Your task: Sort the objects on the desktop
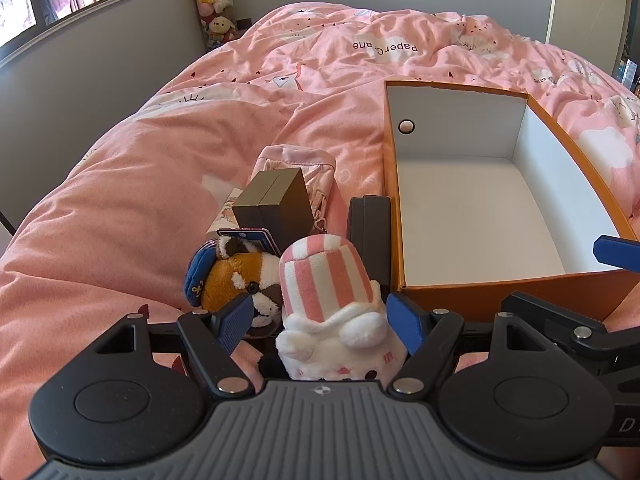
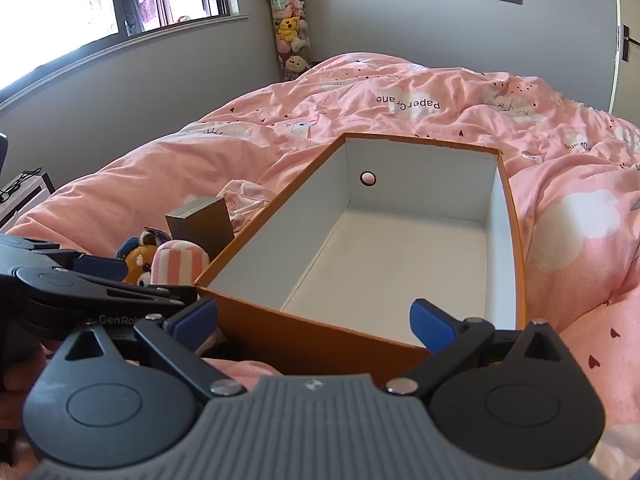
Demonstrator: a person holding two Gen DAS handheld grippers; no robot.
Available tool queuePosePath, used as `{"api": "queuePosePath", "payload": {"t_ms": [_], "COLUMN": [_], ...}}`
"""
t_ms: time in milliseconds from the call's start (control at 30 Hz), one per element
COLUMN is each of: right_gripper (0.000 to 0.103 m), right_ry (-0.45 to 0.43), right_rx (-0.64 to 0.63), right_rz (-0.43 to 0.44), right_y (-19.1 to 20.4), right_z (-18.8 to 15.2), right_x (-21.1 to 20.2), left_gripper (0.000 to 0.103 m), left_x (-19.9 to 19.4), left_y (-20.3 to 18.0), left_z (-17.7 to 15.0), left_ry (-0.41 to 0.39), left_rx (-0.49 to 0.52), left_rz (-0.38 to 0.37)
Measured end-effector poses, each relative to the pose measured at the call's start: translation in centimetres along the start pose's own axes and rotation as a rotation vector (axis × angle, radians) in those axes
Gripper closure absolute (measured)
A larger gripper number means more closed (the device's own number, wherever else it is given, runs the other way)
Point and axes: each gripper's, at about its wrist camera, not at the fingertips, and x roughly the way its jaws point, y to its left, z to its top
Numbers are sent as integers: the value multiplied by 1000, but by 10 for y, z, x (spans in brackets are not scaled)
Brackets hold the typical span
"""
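Two plush toys (image 1: 280,292) plain only leftward.

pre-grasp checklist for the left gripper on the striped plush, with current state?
1. Left gripper jaws open: ok.
2. Pink-and-white striped plush toy sits between the blue pads: ok.
3. Pads touching the plush: cannot tell.
4. Neighbours clear: not ok; the brown red-panda plush with a blue cap lies right by the left pad, and a dark grey flat case stands just behind.
5. Orange cardboard box with a white interior open and empty: ok.
6. Right gripper, jaws open, hangs over the box's near edge: not ok for a drop there.
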Motion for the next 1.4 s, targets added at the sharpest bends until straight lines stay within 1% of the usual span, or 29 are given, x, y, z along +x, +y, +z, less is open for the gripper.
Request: {"api": "queuePosePath", "payload": {"t_ms": [200,1400], "right_gripper": [1,1], "right_ry": [6,12], "right_rx": [6,5], "right_rz": [0,3], "right_y": [-1,1], "right_z": [-1,-1], "right_x": [2,4], "left_gripper": [16,16], "left_x": [5,6], "left_y": [0,1], "left_z": [-2,-2], "left_ry": [18,23], "left_rx": [-3,-11], "left_rz": [-8,0]}}
